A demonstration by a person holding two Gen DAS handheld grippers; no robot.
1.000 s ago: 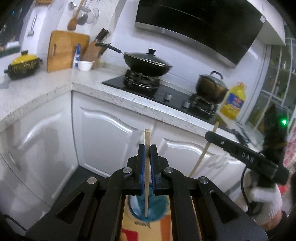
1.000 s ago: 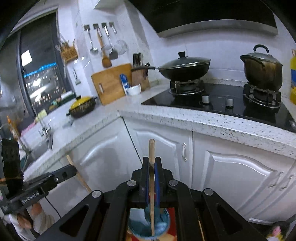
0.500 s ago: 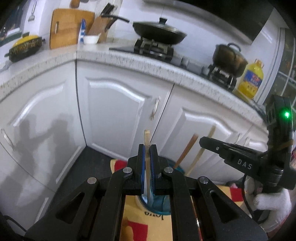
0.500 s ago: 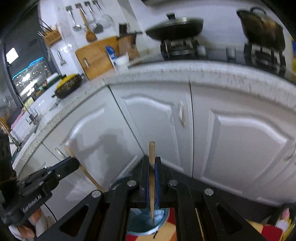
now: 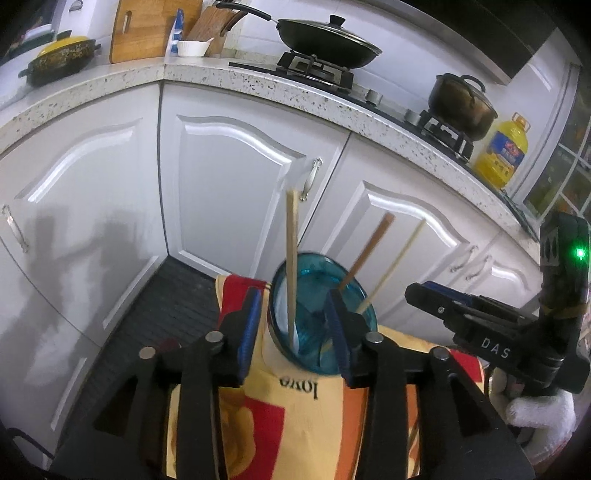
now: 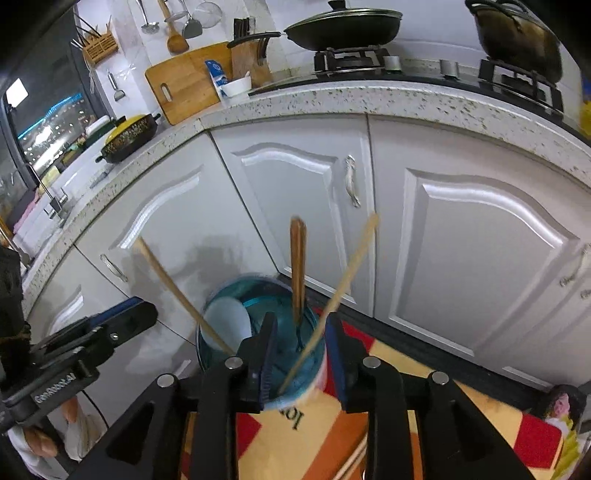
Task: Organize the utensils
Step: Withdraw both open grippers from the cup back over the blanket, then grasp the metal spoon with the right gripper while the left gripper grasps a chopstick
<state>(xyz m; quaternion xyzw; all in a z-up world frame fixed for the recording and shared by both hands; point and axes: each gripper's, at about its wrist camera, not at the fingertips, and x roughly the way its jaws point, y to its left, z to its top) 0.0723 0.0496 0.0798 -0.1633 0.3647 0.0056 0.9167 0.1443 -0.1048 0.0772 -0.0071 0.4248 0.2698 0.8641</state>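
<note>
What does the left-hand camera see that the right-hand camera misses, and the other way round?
Only the left wrist view shows the yellow oil bottle and the right gripper, held by a white-gloved hand. Only the right wrist view shows the hanging ladles, the window and the left gripper. Both show the blue cup holding three chopsticks, the wok, and jaws opening, gripping nothing.
</note>
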